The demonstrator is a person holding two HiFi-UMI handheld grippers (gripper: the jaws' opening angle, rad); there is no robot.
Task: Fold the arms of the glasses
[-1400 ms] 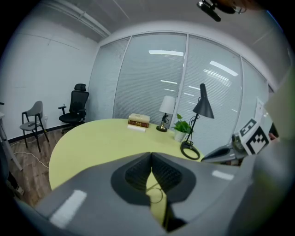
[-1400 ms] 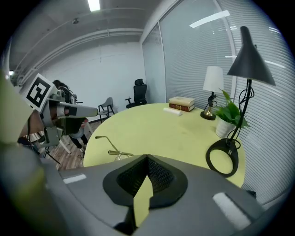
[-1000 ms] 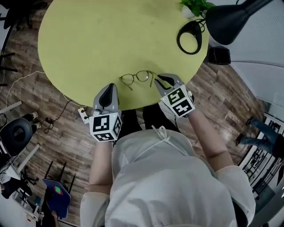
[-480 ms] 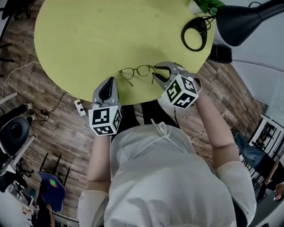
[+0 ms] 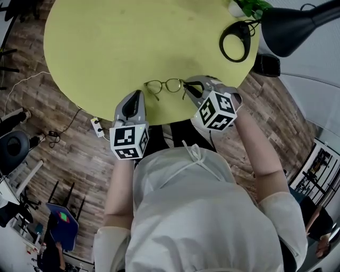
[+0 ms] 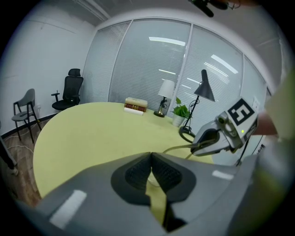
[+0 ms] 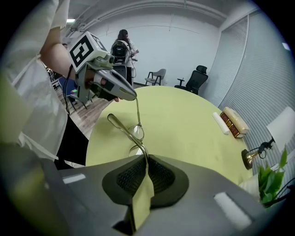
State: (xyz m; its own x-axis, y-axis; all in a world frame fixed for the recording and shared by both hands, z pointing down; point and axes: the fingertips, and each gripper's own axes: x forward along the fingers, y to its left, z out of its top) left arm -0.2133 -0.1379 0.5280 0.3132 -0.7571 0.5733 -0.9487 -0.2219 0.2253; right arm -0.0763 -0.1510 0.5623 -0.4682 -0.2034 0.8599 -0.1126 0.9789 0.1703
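Thin-rimmed glasses [image 5: 164, 85] stand near the front edge of the round yellow-green table [image 5: 133, 42]. My right gripper [image 5: 187, 85] has just been closing, and its pads now pinch the glasses' right arm [image 7: 126, 131] close to the hinge [image 7: 146, 160]. That arm's curved end sticks out toward the person. My left gripper [image 5: 138, 94] rests just left of the glasses with its jaws shut [image 6: 150, 156]. In the right gripper view the other arm [image 7: 138, 113] runs up to the left gripper's tip [image 7: 134, 97]. I cannot tell whether that arm is pinched there.
A black desk lamp [image 5: 297, 21] with a ring base [image 5: 235, 41] and a potted plant [image 5: 249, 6] stand at the table's far right. Books [image 7: 233, 122] and a small lamp [image 6: 165, 97] sit at the far edge. A power strip [image 5: 96, 127] lies on the wooden floor.
My right gripper has rolled, showing other cube faces, and has shifted onto the glasses' right arm and closed on it. The left gripper has stayed beside the glasses.
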